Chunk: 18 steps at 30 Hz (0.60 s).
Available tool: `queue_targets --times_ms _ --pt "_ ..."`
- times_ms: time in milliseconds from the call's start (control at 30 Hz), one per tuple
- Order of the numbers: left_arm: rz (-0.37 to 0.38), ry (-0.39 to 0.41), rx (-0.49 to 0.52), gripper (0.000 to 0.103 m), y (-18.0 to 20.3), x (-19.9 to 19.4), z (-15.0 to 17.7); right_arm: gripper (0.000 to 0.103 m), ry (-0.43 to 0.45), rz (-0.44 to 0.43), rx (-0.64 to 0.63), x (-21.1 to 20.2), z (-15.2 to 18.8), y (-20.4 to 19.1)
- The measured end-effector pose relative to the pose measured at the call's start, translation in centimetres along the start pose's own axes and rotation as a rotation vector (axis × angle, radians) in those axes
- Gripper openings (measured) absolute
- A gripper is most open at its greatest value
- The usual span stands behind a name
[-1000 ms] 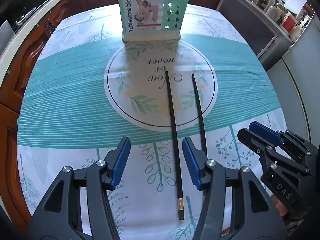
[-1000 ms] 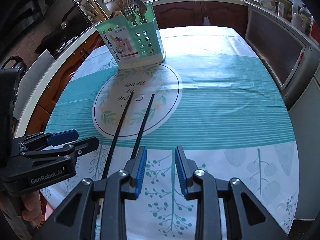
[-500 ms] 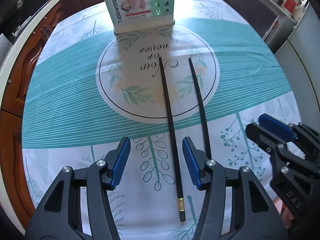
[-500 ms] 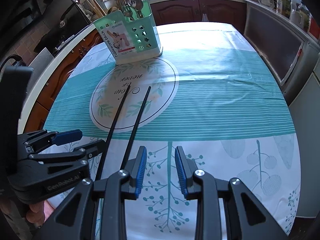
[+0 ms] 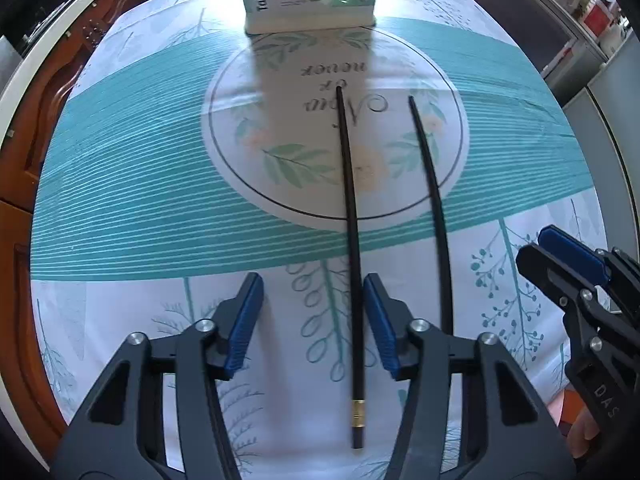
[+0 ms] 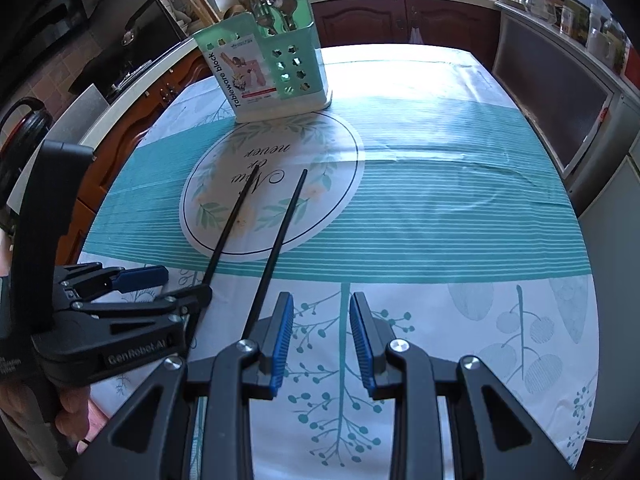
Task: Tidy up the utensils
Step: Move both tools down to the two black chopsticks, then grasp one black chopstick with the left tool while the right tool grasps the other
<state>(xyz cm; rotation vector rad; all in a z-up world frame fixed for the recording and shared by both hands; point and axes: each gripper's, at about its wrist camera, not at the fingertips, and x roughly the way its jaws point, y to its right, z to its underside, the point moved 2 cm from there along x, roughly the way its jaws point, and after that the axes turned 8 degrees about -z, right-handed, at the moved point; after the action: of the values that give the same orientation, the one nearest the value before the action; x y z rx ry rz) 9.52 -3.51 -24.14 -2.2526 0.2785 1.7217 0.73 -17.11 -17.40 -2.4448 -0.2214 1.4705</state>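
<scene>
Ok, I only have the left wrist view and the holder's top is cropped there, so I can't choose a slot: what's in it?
Observer: In the right wrist view, the holder has spoons and forks standing upright in the end with the cut-out holes.
Operator: And the right gripper, is it ready to grab? I see only its side.
Observer: The right gripper is open with nothing between its jaws. The right chopstick lies on the cloth just to their left.
</scene>
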Motion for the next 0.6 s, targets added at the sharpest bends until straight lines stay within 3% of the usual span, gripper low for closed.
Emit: queue_targets --times_ms 300,600 --pt "0.007 -0.033 -0.007 0.043 -1.7 0.7 -0.9 0.029 -0.023 -0.002 -0.026 0.7 -0.2 -0.7" --pt "0.004 -0.145 0.031 0.052 -1.9 2.2 -3.5 0.029 -0.053 0.004 -0.054 1.0 -1.0 -1.1"
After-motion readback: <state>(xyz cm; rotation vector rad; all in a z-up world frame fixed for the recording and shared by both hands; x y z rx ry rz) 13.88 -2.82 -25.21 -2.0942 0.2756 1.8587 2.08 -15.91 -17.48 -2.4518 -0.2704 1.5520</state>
